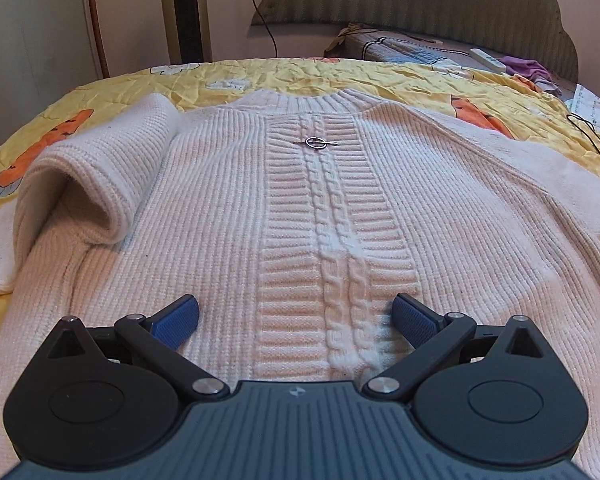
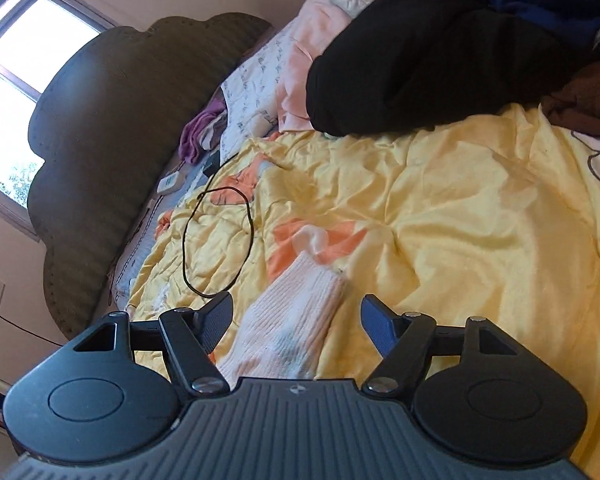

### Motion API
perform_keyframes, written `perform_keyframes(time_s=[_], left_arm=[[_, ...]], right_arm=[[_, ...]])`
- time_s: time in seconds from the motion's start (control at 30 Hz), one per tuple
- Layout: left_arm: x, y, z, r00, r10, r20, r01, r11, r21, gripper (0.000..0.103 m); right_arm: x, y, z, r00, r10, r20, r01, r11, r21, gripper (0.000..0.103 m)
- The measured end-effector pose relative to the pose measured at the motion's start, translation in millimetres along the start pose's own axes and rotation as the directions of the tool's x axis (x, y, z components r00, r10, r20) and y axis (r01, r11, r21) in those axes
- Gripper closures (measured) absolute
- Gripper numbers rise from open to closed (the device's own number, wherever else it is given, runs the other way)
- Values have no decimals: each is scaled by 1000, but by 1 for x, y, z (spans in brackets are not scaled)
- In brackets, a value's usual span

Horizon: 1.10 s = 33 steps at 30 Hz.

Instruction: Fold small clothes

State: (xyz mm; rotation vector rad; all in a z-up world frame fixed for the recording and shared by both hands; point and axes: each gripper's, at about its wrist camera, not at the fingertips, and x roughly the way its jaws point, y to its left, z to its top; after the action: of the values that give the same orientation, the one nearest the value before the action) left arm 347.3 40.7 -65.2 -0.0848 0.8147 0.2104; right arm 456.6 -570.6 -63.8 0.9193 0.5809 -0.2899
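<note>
1. A cream cable-knit sweater [image 1: 312, 216] is lying face-up and spread out on a bed with a yellow quilt [image 1: 340, 76], straight ahead of the left claw [image 1: 296, 318]; one sleeve, ahead and to the left of that claw, is already lying folded in over the body.
2. The left claw is hovering over the hem with its jaws spread wide and nothing between the blue pads [image 1: 178, 320]; the cable panel is running right through the gap.
3. The right claw [image 2: 298, 322] is standing part-open over the other sleeve's cuff [image 2: 296, 312], which is lying between the jaws, with neither pad pressing on it yet.
4. The knit is looking thick, soft and floppy, so I expect it to sag and stretch rather than slide; it seems light enough, and not fragile.
5. The ribbed cuff and the hem corners are looking like the firmest places to pinch, taking both layers.
6. A small metal ring pin [image 1: 315, 142] is sitting on the chest, far ahead of the left claw, and may snag.
7. I am seeing no readable writing; only a small emblem on each claw body.
</note>
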Motion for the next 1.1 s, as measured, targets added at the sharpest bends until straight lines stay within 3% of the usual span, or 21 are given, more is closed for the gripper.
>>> perform_keyframes(time_s=[0.07,0.13,0.23,0.47,0.5,0.53,0.8,1.0,1.1], left_arm=[[0,-1,-2,1000,3,12,-3,1000,4,0],[0,-1,-2,1000,5,16,-5,1000,5,0],[0,-1,-2,1000,4,17,-4,1000,5,0],[0,-1,-4,999,4,34,-4,1000,7,0],[0,-2,-4,999,3,34,-4,1000,7,0],[0,-1,-4,999,2,34,-2,1000,6,0],[-1,4,-2,999,-27,19,27,1000,-14,0],[-3,6,-1,999,-38,16,38,999,-17,0],[-9,21,12,988,-155,12,155,977,-143,0]], right_arm=[[11,-4,-1,1000,12,-26,-11,1000,11,37],[21,-4,-4,999,26,-44,-26,1000,4,49],[33,-1,-3,999,-4,-38,4,1000,-4,57],[34,8,1,999,-29,-28,27,997,-68,69],[32,9,0,999,-39,-23,36,995,-96,82],[30,12,-1,999,-51,-17,48,991,-125,88],[2,46,-4,997,-6,73,24,969,-247,88],[1,67,0,998,33,48,-19,965,-263,88],[-2,75,-9,994,105,4,-101,971,-218,88]])
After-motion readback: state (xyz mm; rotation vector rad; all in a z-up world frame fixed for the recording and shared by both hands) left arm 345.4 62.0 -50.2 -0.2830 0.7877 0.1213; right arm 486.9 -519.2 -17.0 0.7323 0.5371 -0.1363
